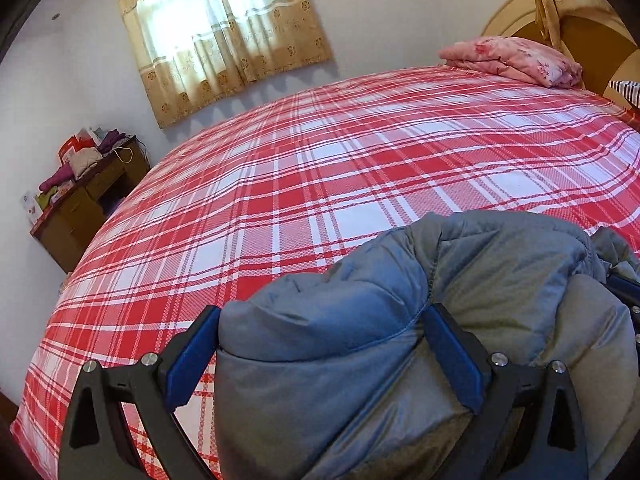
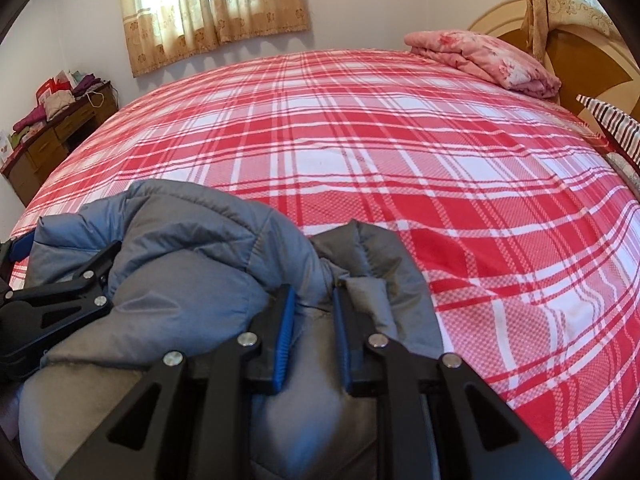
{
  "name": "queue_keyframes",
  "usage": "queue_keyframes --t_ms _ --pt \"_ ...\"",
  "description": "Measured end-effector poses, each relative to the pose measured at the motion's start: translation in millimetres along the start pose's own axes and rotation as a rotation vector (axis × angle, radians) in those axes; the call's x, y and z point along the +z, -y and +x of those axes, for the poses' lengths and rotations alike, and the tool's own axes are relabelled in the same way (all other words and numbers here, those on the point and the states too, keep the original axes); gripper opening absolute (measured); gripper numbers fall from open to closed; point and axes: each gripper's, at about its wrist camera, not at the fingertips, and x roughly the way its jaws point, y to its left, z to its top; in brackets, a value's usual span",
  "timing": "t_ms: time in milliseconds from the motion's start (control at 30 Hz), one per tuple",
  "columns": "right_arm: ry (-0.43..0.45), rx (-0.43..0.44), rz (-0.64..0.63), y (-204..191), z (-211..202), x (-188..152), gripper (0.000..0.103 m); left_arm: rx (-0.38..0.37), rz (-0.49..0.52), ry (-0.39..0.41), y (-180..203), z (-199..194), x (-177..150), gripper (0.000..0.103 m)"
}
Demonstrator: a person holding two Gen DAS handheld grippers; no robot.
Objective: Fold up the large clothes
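Holding: we have the jacket (image 1: 360, 340) bunched at the lower centre of both frames, over the near edge of the bed (image 1: 320, 168).
Risk: we judge the puffy, slick fabric may slide out or sag unevenly, since each grip takes only a thick wad.
Risk two: we may fold it crooked, as the bundle hides sleeves and hems.
Left gripper (image 1: 320, 344): we keep the jaws wide apart, a fat roll of jacket between the pads and pressing against both.
Right gripper (image 2: 314, 320): jaws nearly closed, pinching a narrow ridge of jacket.
Spacing: the left gripper shows at the left edge of the right view, close by.
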Motion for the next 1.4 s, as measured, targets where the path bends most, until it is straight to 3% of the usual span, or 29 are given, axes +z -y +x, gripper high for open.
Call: queue_keyframes --t_ms 233,333,400,433,467,500,600,767,900,1100,1167,1333,1367,1400 --pt "-0.002 -0.003 -0.006 -1 0 0 0.020 0.010 0.014 -0.003 0 0 0 0.100" --pt "-0.014 0.043 0.000 7 -9 3 0.024 0.005 0.017 -0.006 -12 -20 0 0.100" --pt "0.022 0.067 0.044 18 -36 -2 0.044 -0.022 -0.034 0.028 -30 -52 -8 0.100" --pt "0.042 0.067 0.061 21 -47 -7 0.075 -0.041 -0.058 0.047 -41 -71 -15 0.100" --pt "0.085 0.059 0.082 27 -65 -14 0.098 -0.053 -0.074 0.051 -51 -88 -24 0.100" --pt "0.125 0.044 0.089 32 -81 -22 0.100 -0.064 -0.099 0.059 -62 -103 -34 0.100" --pt "0.117 0.042 0.109 42 -92 -43 0.099 -0.141 -0.171 0.062 -82 -125 -62 0.100" --pt "0.043 0.108 0.159 44 -79 -66 0.097 -0.213 -0.187 -0.087 -64 -102 -91 0.100" --pt "0.018 0.182 0.226 53 -70 -74 0.098 -0.262 -0.358 -0.141 -64 -90 -103 0.102" --pt "0.015 0.215 0.209 48 -65 -73 0.098 -0.224 -0.304 -0.142 -47 -88 -99 0.102" --pt "0.019 0.249 0.194 45 -66 -75 0.080 -0.215 -0.313 -0.149 -47 -87 -99 0.102" --pt "-0.010 0.350 0.188 43 -59 -77 0.060 -0.302 -0.311 -0.106 -44 -90 -99 0.102" --pt "-0.014 0.368 0.187 43 -58 -77 0.054 -0.323 -0.308 -0.101 -43 -89 -99 0.099" --pt "-0.023 0.395 0.181 42 -57 -77 0.049 -0.365 -0.296 -0.094 -40 -90 -98 0.084"
